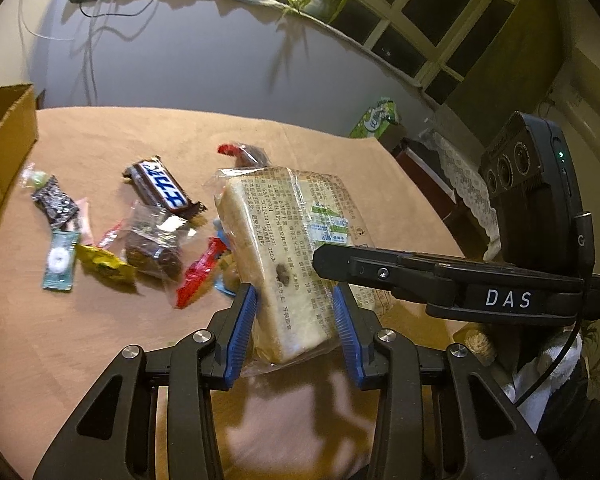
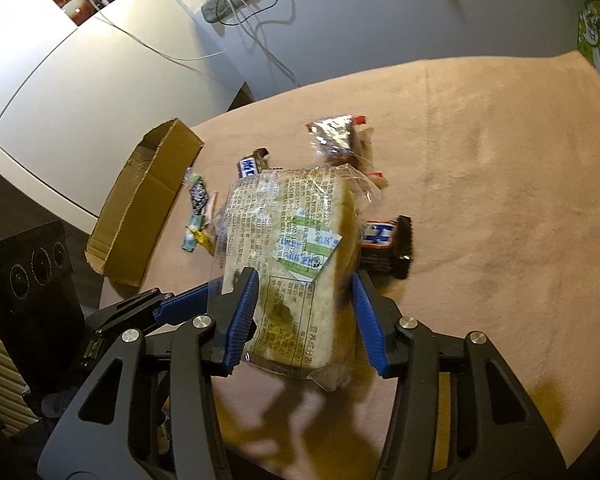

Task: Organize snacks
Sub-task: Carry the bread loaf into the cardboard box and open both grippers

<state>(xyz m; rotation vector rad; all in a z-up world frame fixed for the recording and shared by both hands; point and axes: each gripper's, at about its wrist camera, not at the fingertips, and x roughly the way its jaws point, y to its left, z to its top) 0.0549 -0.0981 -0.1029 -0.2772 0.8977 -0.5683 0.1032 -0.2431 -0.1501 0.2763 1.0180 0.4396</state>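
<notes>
Clear crinkly plastic over a pale slab of sliced bread: that is the bread pack (image 1: pixel 288 256) I have up off the tan tablecloth (image 1: pixel 80 340), its shadow lying on the cloth beneath it. My left claw (image 1: pixel 294 320) pinches the near end of it, blue pads pressed to both flanks. My right claw (image 2: pixel 304 312) straddles the same pack from the right. One pad touches the wrapper, but I cannot tell whether the other bears on it, so I will not call that a grip.

The other snacks lie loose on the cloth to the left and beyond: a brown chocolate bar (image 1: pixel 164 192), a clear bag with something dark in it (image 1: pixel 156 244), a yellow sweet (image 1: pixel 106 266), a red wrapper (image 1: pixel 200 276).

I judge this to be the carrying step, early in the job, since so much is unsorted. The open cardboard box (image 2: pixel 140 208) stands at the far left edge, well apart from the pack. Next I should swing the pack left over the scattered sweets without brushing them, keep it level so the slack wrapper does not slip, and part both claws together above the box.
</notes>
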